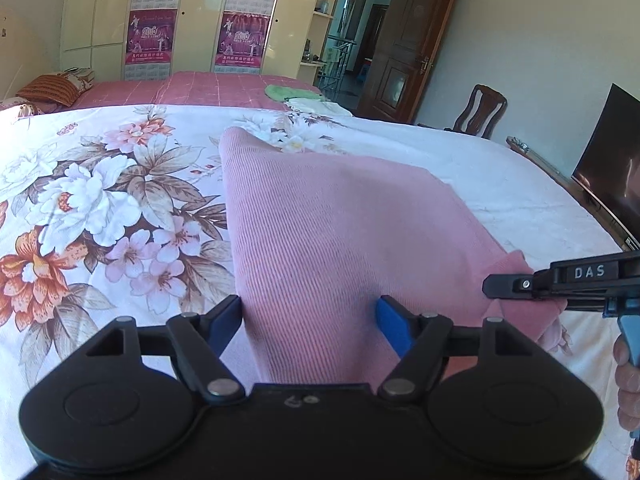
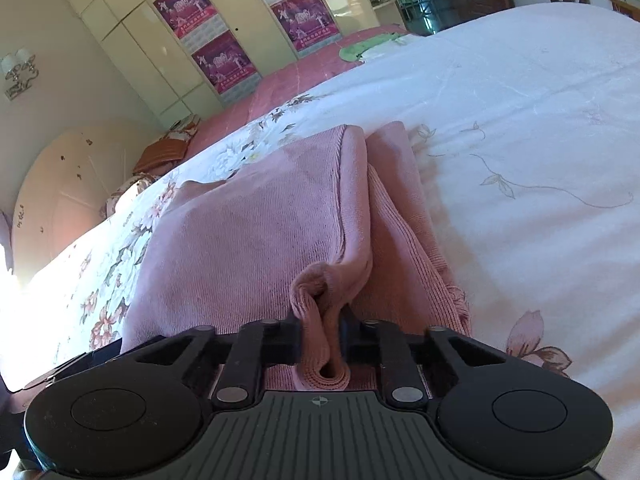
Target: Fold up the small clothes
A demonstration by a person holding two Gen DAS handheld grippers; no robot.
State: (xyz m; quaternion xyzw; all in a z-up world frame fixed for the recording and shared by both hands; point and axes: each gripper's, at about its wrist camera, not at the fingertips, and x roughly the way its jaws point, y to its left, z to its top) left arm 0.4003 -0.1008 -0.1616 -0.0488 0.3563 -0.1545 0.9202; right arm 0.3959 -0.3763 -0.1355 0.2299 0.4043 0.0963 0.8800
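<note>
Pink knit garment (image 1: 332, 224) lies on the floral bedsheet (image 1: 100, 200), partly folded, long panel laid flat. Right gripper (image 2: 322, 336) is clamped on a bunched, doubled-over edge of the garment at its near corner, likely to carry that corner over for the next fold. Left gripper (image 1: 310, 316) has its jaws spread wide with fabric lying between them, pads not pressing on it, holding nothing. It looks lined up to pinch the near hem.
</note>
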